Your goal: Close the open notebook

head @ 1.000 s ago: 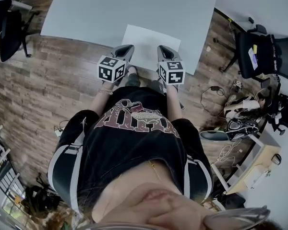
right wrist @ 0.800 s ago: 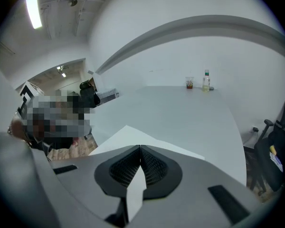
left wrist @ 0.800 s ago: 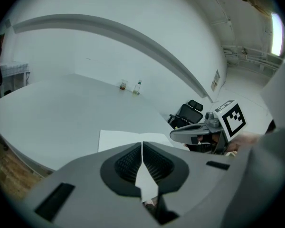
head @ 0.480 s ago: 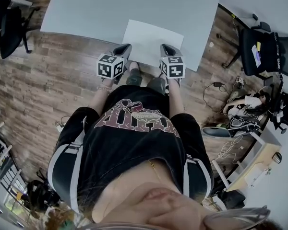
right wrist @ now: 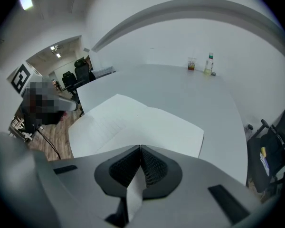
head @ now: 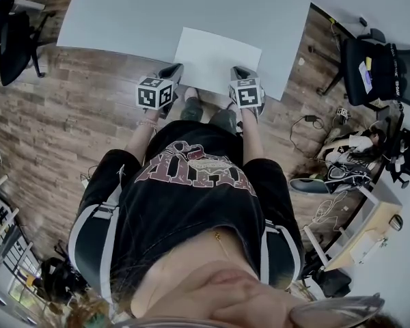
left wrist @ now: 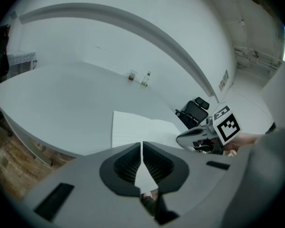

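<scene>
Notebook (head: 217, 60) on table (head: 123, 12) at near edge, bottle (right wrist: 209, 63) far side, chair (head: 372, 77) right

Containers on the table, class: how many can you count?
2. A short reddish jar and a taller clear bottle just right of it, far across the table; none seem hidden.

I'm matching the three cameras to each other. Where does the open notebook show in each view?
Head view: notebook in the upper middle, at the near edge of the table.
Left gripper view: notebook in the middle, just above the jaws.
Right gripper view: notebook in the middle and to the left, above the jaws.
Shared landmark: the pale table under it in all three views.
</scene>
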{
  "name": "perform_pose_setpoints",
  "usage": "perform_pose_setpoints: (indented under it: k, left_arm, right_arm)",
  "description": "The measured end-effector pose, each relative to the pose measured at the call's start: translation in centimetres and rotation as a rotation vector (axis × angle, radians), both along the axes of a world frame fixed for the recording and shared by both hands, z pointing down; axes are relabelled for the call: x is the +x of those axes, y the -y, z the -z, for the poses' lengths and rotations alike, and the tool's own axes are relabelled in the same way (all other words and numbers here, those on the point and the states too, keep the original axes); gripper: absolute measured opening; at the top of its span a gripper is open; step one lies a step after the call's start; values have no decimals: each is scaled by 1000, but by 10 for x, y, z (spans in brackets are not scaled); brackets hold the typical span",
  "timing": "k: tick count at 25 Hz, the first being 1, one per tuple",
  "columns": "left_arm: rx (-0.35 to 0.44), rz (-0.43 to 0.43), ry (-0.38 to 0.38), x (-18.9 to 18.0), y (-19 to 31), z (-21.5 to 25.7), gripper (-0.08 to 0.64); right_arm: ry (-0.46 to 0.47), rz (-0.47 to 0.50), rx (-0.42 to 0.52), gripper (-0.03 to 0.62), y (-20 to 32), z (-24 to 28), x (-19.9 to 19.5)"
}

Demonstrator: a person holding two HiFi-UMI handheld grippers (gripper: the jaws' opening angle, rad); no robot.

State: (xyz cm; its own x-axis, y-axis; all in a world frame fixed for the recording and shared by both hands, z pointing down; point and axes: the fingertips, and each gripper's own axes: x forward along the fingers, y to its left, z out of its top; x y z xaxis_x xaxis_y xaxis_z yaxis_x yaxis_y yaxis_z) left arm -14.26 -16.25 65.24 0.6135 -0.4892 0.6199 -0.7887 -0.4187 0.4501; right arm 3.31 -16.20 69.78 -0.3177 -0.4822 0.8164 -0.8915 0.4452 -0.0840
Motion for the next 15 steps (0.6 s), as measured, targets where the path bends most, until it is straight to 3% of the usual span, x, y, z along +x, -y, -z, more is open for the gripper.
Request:
perform_pose_setpoints:
  k: [15]
  left_arm:
    - [-78,-20,11,-30,-4,-30,60]
  right_arm:
    - [-2,-2,-25,20,-1,-8,2]
